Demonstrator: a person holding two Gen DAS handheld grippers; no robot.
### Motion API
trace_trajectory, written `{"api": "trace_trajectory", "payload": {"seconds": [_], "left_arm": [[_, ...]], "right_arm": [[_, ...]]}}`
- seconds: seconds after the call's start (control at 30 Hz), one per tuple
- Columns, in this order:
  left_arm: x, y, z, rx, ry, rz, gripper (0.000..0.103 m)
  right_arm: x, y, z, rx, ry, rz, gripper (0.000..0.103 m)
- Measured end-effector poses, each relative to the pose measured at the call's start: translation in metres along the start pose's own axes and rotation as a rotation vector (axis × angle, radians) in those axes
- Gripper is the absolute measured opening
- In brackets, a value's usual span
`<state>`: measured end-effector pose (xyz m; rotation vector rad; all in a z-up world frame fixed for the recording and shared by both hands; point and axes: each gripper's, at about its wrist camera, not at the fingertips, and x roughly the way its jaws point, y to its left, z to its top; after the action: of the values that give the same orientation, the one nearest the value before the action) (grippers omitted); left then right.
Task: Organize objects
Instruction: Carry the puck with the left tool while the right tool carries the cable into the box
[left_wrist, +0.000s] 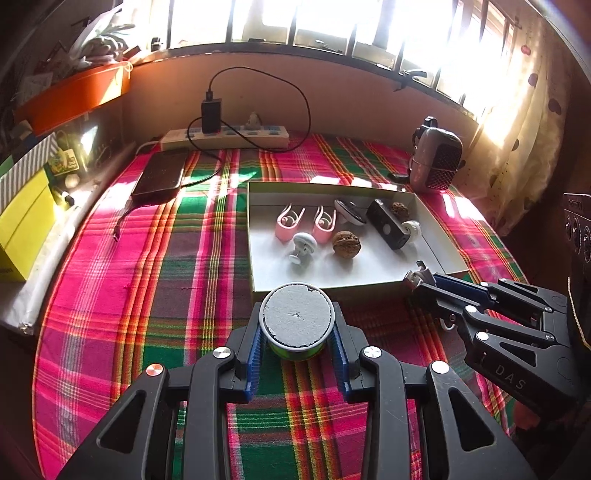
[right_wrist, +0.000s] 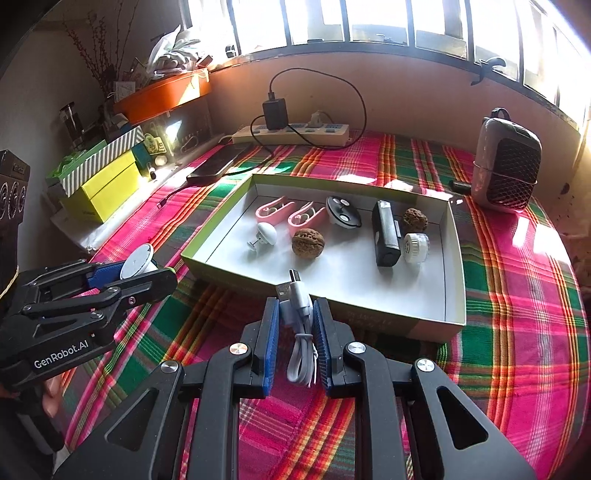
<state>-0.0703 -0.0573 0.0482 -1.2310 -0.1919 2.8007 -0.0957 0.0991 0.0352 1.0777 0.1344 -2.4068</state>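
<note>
Blown-out window (left_wrist: 332, 18) backlight (fisheye-warped edges).

Black grippers (left_wrist: 297, 332) (right_wrist: 295, 332), blue ribbed pads, silver screws, "GenRobot.AI" lettering.

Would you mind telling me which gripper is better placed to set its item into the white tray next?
Probably the right gripper: its coiled USB cable already pokes over the tray near rim, above bare floor. The left gripper, holding the round tin, sits just short of the rim.

We're riding both wrist cameras low over the plaid cloth (left_wrist: 155, 280), close in, facing the window (right_wrist: 369, 18), sharing the white tray (left_wrist: 436, 254) ahead.
</note>
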Motion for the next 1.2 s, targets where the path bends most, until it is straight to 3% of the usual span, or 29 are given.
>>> {"api": "trace_trajectory", "payload": {"seconds": [0.37, 1.2], "left_arm": [[0.017, -0.019, 0.023, 0.036, 0.004, -0.046, 0.03], [0.074, -0.034, 0.042, 0.051, 0.065, -0.063, 0.03]], "right_arm": [[0.002, -0.032, 0.024, 0.054, -0.01, -0.054, 0.02], [0.058, -0.058, 0.047, 0.096, 0.068, -0.008, 0.02]]}}
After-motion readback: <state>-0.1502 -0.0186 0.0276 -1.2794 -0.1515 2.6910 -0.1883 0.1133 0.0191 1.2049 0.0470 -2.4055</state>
